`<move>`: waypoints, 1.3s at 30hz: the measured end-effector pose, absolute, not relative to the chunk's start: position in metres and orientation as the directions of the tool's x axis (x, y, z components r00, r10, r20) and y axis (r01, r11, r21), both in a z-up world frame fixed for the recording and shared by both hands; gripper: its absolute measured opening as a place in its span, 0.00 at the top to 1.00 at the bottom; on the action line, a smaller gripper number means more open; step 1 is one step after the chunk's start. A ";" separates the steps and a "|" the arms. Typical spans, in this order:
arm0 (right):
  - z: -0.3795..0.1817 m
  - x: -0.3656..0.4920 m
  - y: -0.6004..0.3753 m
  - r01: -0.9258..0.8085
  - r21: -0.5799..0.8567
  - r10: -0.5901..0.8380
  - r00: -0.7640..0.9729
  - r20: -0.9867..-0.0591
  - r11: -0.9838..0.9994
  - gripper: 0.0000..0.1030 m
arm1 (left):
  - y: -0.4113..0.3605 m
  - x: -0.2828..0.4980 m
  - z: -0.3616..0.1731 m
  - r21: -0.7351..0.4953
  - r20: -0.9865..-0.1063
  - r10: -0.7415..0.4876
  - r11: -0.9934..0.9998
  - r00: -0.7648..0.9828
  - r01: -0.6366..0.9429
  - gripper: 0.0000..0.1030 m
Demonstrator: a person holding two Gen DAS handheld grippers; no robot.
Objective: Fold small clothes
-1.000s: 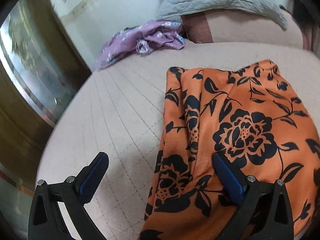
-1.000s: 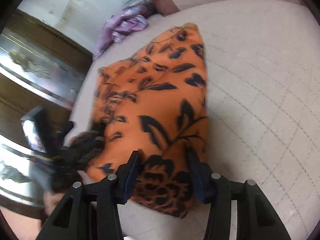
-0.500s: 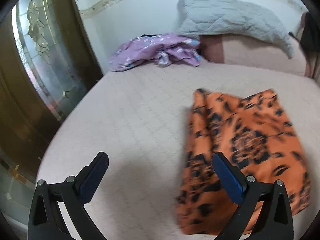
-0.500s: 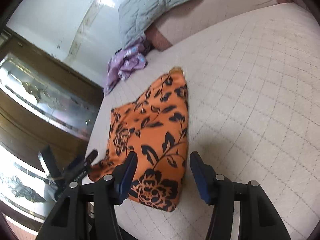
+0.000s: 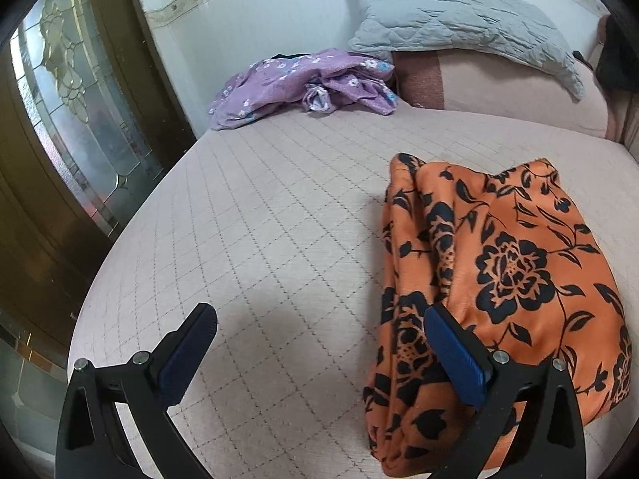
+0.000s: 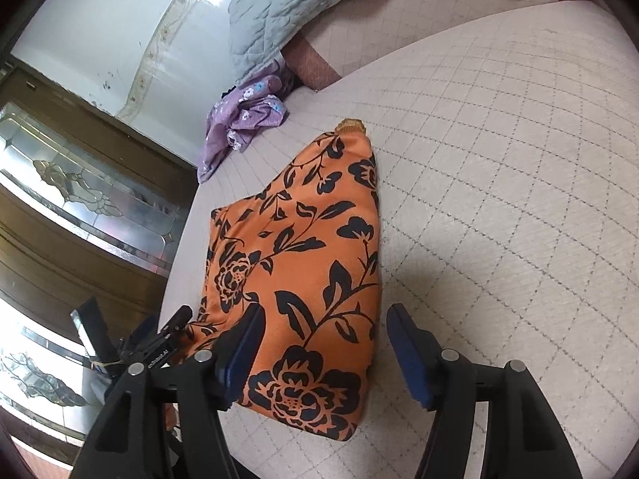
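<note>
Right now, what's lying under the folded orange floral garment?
The orange floral garment rests flat on the quilted pink bedcover, which shows all around it. Whatever lies directly beneath, or inside its folds, is covered.

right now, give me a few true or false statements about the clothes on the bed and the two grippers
1. The orange floral garment lies folded on the bed. True.
2. The left gripper clamps the orange garment. False: its jaws stand wide apart, holding nothing.
3. A purple garment lies crumpled near the wall. True.
4. The right gripper is shut tight. False: its jaws are opening, not pressing the cloth.
5. The grey pillow sits on the orange garment. False: it is at the bed's head.
</note>
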State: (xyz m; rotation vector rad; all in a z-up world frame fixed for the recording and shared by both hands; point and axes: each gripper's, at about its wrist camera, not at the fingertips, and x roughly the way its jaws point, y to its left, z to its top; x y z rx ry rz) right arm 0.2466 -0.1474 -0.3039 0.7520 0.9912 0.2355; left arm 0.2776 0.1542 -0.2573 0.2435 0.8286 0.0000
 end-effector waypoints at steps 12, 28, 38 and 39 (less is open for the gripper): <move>-0.319 0.257 -0.136 0.141 0.663 0.520 0.509 -0.686 0.736 0.35 | 0.142 0.275 -0.252 0.198 -0.724 0.063 0.973 0.687 0.119 0.00; -0.331 0.270 -0.105 0.057 0.628 0.540 0.455 -0.709 0.776 0.34 | 0.136 0.292 -0.281 0.188 -0.801 0.070 0.972 0.595 0.140 0.00; -0.300 0.301 -0.120 0.022 0.735 0.600 0.561 -0.570 0.678 0.34 | 0.156 0.327 -0.266 -0.001 -0.813 -0.018 1.000 0.582 0.029 0.00; -0.299 0.312 -0.117 0.017 0.735 0.603 0.559 -0.569 0.678 0.36 | 0.153 0.334 -0.267 0.007 -0.813 -0.007 1.000 0.582 0.022 0.00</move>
